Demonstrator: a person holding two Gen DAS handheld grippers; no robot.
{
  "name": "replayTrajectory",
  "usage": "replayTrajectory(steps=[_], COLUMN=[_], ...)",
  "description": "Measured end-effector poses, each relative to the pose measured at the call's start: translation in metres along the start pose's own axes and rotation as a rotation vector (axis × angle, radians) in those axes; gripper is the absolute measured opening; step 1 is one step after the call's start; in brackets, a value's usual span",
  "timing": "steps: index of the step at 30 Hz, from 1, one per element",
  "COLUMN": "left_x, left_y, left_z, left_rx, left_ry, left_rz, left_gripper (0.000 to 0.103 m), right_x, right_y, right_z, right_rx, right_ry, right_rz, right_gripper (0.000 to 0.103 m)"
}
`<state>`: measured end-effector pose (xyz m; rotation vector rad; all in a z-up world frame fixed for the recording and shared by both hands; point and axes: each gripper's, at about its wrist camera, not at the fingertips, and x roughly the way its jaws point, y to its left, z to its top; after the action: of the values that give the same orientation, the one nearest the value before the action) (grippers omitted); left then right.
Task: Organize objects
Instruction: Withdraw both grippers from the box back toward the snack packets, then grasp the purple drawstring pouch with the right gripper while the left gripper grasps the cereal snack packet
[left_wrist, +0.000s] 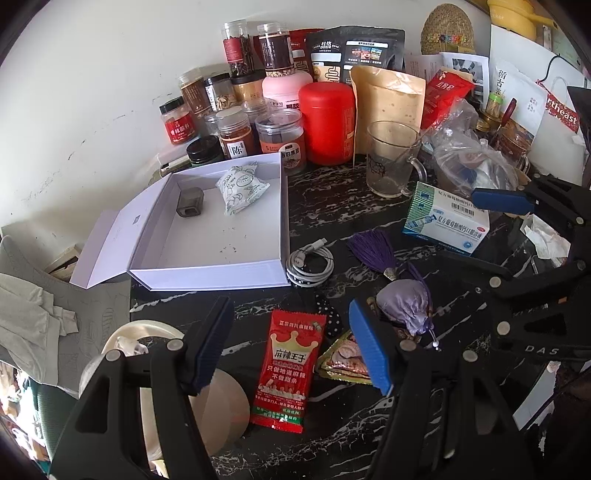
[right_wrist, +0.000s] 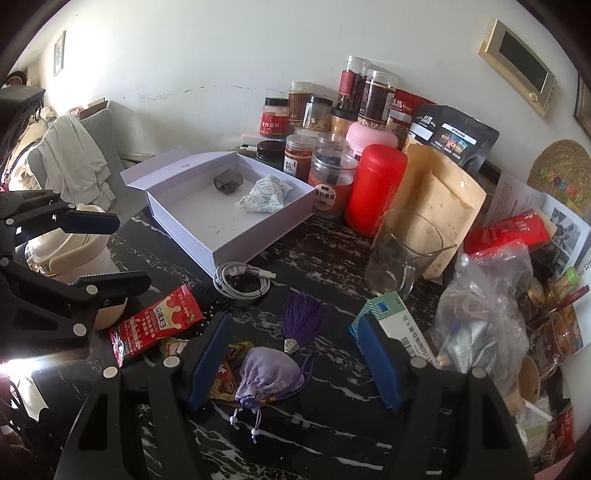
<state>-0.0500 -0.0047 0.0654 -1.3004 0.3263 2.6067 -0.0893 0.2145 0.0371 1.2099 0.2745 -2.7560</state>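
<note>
A red snack packet (left_wrist: 286, 369) lies on the black marble table (left_wrist: 332, 210), and my left gripper (left_wrist: 288, 350) hovers open over it, pads not touching. A purple drawstring sachet (right_wrist: 266, 373) with a purple tassel (right_wrist: 304, 314) lies beneath my right gripper (right_wrist: 295, 362), also open, its fingers astride the sachet without pressing it. An open white box (left_wrist: 210, 275) holds a small grey cube (left_wrist: 189, 202) and a white patterned pouch (left_wrist: 240, 188). A coiled white cable (left_wrist: 310, 266) lies beside the box. My left gripper (right_wrist: 107, 251) shows at the right wrist view's left edge.
Jars (left_wrist: 236, 136), a red canister (left_wrist: 327, 122) and pouches crowd the wall behind the box. A glass mug (left_wrist: 391, 158), a medicine box (left_wrist: 447, 221) and a plastic bag (right_wrist: 484, 314) stand right. A foil packet (left_wrist: 341, 360) lies by the sachet. A cream container (right_wrist: 74, 258) sits at the table's left edge.
</note>
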Motion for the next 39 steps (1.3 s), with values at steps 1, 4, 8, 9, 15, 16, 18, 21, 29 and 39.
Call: replayTrajectory(steps=[1, 4, 8, 9, 15, 16, 18, 21, 29, 39], left_x=[0.001, 0.002, 0.006, 0.007, 0.015, 0.016, 0.02, 0.024, 0.034, 0.059], left_y=[-0.001, -0.003, -0.003, -0.004, -0.014, -0.016, -0.018, -0.021, -0.029, -0.039], left_z=[-0.004, -0.014, -0.028, -0.032, -0.052, -0.054, -0.059, -0.065, -0.069, -0.064], left_rx=[0.0, 0.004, -0.003, -0.003, 0.021, 0.023, 0.015, 0.012, 0.021, 0.017], left_ry=[0.003, 0.01, 0.024, 0.027, 0.034, 0.035, 0.058, 0.072, 0.085, 0.113], left_rz=[0.002, -0.005, -0.013, -0.013, 0.003, 0.004, -0.046, -0.058, -0.091, -0.154], left_gripper=[0.063, 0.063, 0.063, 0.063, 0.064, 0.064, 0.064, 0.064, 0.064, 0.064], right_x=[0.0, 0.002, 0.005, 0.006, 0.012, 0.014, 0.017, 0.021, 0.029, 0.045], right_y=[0.001, 0.004, 0.008, 0.008, 0.013, 0.013, 0.014, 0.014, 0.009, -0.002], right_z=[-0.003, -0.014, -0.028, -0.031, -0.048, -0.05, -0.056, -0.064, -0.073, -0.075], right_rx=[0.004, 0.011, 0.022, 0.024, 0.036, 0.037, 0.039, 0.048, 0.073, 0.081], right_ry=[0.002, 0.014, 0.032, 0.036, 0.058, 0.061, 0.068, 0.078, 0.091, 0.102], right_rz=[-0.003, 0.004, 0.007, 0.009, 0.013, 0.015, 0.017, 0.031, 0.04, 0.062], right_gripper=[0.072, 0.072, 0.072, 0.072, 0.072, 0.072, 0.072, 0.072, 0.072, 0.072])
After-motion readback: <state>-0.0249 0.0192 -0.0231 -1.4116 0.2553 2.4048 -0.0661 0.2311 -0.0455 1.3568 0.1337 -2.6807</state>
